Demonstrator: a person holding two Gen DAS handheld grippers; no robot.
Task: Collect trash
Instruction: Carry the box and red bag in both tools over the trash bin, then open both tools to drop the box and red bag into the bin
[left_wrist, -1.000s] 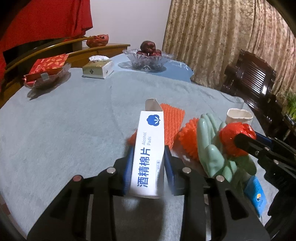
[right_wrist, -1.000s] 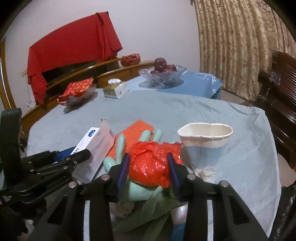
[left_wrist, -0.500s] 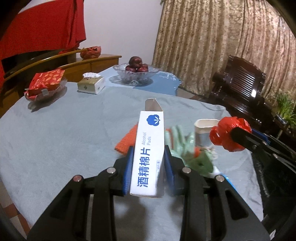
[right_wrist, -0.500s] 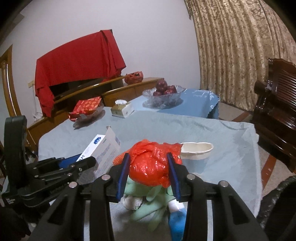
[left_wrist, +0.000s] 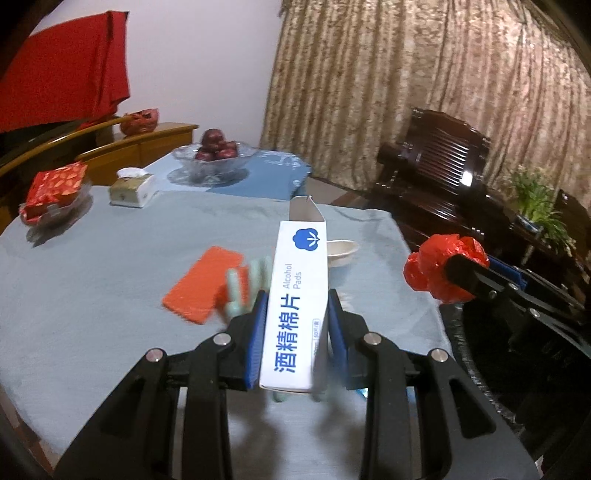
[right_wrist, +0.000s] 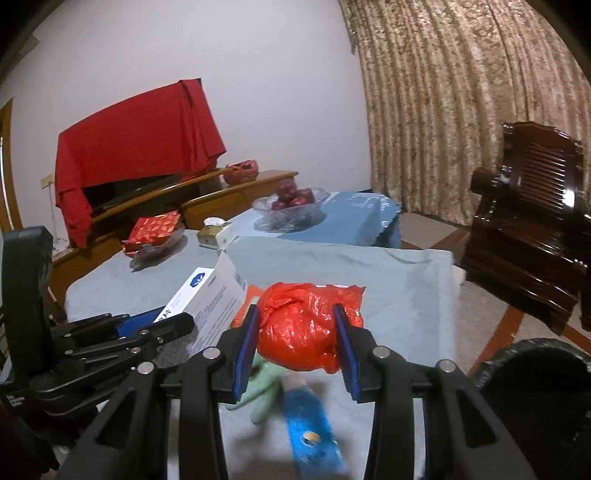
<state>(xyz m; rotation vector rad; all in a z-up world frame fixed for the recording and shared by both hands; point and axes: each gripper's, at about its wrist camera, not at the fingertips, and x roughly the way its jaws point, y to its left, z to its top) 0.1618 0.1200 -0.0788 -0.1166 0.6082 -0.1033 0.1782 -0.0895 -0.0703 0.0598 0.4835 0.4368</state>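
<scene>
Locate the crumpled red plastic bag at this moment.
The red plastic bag sits clamped in the right gripper, lifted above the table, just right of the alcohol pads box.

Blurred green glove (left_wrist: 240, 291), blue packet (right_wrist: 312, 435)

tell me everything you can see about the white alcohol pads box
The white cardboard alcohol pads box is long and narrow, printed with a blue cloud-shaped logo, grey "Alcohol Pads" and large blue Chinese characters. Its far end flap stands open. It is clamped lengthwise between the blue pads of the left gripper, raised clear of the grey-blue tablecloth, touching nothing else.
</scene>
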